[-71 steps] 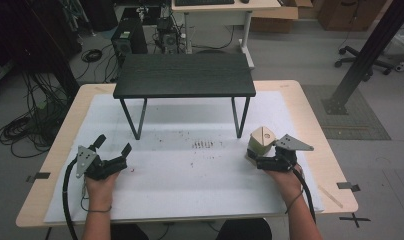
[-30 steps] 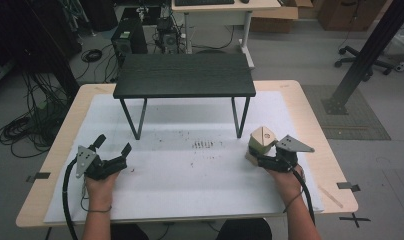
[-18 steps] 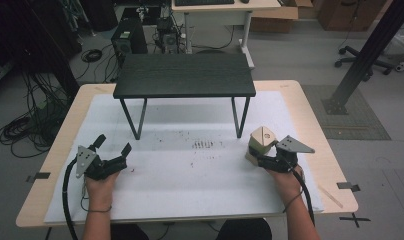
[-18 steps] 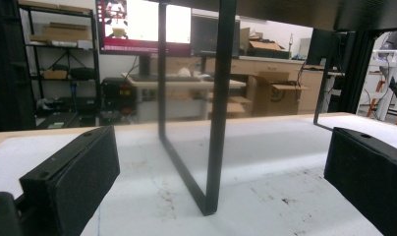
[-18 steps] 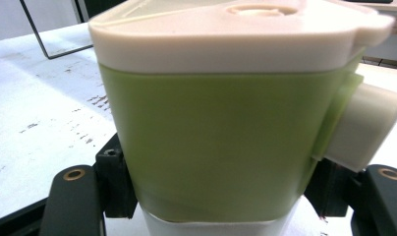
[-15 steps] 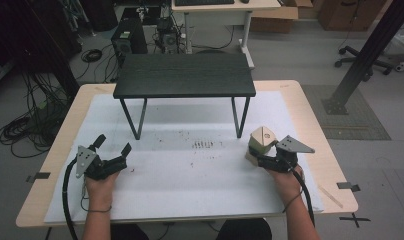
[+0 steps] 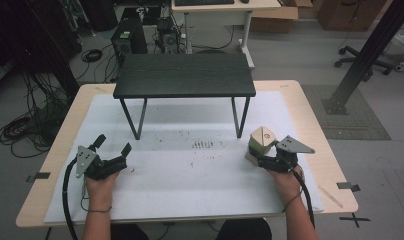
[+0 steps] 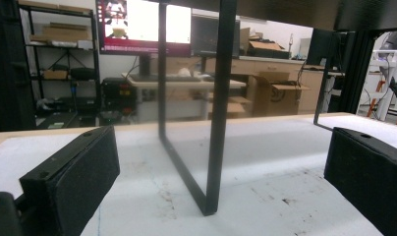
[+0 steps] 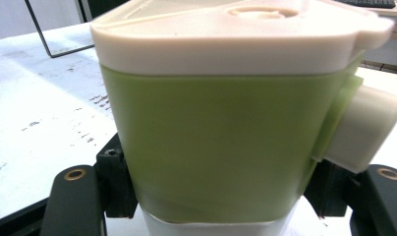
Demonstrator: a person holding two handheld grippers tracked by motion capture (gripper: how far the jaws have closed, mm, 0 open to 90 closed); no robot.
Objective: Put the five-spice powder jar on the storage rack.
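Ahead, black stand [image 7: 184, 75]; left hand-held gripper [image 7: 111, 145] agape, right hand-held gripper [image 7: 256, 154] gripping green container [image 9: 221, 142].

- I look into a lab or technical workroom, not a home.
- On the grey floor I see loose cables [image 7: 25, 127] and computer towers [image 7: 126, 42] beside a desk [image 7: 217, 9].
- Behind my wooden table [image 7: 310, 117] stand cardboard boxes [image 8: 270, 96], metal shelves [image 8: 59, 59] and a lit monitor [image 8: 137, 24].
- A black frame post [image 7: 370, 52] and an office chair [image 7: 362, 52] stand at the right.

Wooden table [image 7: 310, 120] carries white mat [image 7: 190, 180] (stained), black stand [image 7: 185, 75].
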